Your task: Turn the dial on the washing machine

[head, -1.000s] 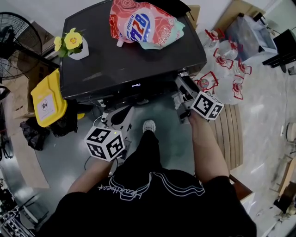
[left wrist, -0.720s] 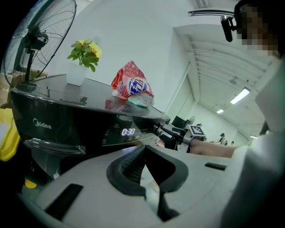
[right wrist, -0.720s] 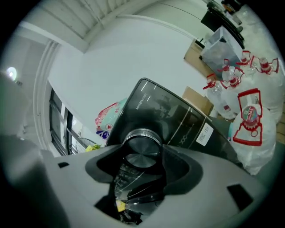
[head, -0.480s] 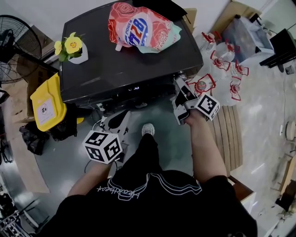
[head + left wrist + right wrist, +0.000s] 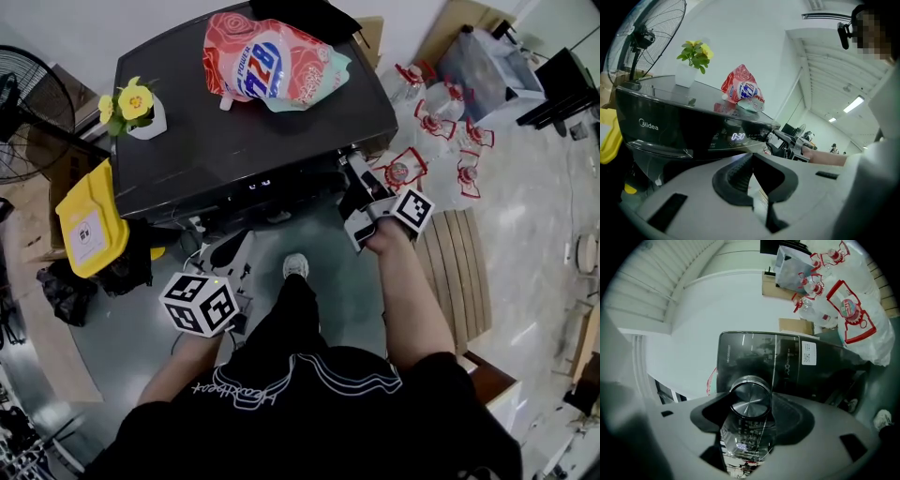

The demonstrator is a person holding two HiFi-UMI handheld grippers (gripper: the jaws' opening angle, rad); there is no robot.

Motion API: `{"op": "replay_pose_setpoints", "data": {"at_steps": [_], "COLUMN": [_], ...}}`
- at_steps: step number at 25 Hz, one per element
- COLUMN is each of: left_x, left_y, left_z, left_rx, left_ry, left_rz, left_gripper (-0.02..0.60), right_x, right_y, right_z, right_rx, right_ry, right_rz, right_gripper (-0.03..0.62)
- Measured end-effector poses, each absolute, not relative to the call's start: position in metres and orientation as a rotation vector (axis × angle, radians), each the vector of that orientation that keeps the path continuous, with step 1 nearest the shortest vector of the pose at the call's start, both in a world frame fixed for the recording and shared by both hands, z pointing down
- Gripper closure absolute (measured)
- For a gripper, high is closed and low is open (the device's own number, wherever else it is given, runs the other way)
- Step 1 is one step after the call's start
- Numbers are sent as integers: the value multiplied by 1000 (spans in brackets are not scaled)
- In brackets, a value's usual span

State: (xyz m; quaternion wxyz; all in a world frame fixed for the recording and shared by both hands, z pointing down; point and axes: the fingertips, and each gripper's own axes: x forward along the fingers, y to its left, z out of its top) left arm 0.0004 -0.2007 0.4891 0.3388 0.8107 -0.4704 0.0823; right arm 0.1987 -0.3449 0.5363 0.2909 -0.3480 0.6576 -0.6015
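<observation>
The black washing machine [image 5: 234, 131] stands in front of me, its front panel under the top's near edge. On the panel, the right gripper view shows a round silver dial [image 5: 750, 401]. My right gripper [image 5: 751, 405] is shut on this dial, one pad pressing on each side. From the head view the right gripper [image 5: 354, 192] reaches into the panel's right end and hides the dial. My left gripper [image 5: 230, 248] hangs low before the machine, jaws shut on nothing [image 5: 752, 157]. The lit display [image 5: 738, 136] reads 0:30.
A red detergent pouch [image 5: 272, 61] and a potted yellow flower [image 5: 136, 108] sit on the machine's top. A yellow container [image 5: 84, 220] and a fan [image 5: 28, 112] stand to the left. Bagged water bottles [image 5: 431, 141] and a wooden pallet [image 5: 459, 272] lie to the right.
The right gripper has stayed at the panel's right end while its marker cube has turned. The left gripper has drifted slightly down and to the left.
</observation>
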Motion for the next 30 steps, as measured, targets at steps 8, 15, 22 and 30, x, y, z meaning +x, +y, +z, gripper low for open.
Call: {"op": "replay_pose_setpoints", "data": {"at_steps": [8, 15, 22, 30], "left_x": [-1, -4, -8, -17], "left_y": [-201, -203, -203, -201], "left_z": [489, 485, 483, 487], "left_rx": [2107, 2099, 2094, 2070], "left_ry": [-1234, -1257, -1279, -1318], "left_rz": [206, 186, 180, 176], "left_gripper": [577, 577, 577, 577], "right_x": [204, 195, 179, 179], "right_y": [-346, -341, -333, -334], "right_z": [518, 501, 504, 516], "right_rx": [-1173, -1507, -1834, -1983], "right_ry": [2088, 2642, 3050, 3100], "right_rz": [-1287, -683, 125, 411], "right_gripper": [249, 180, 193, 266]}}
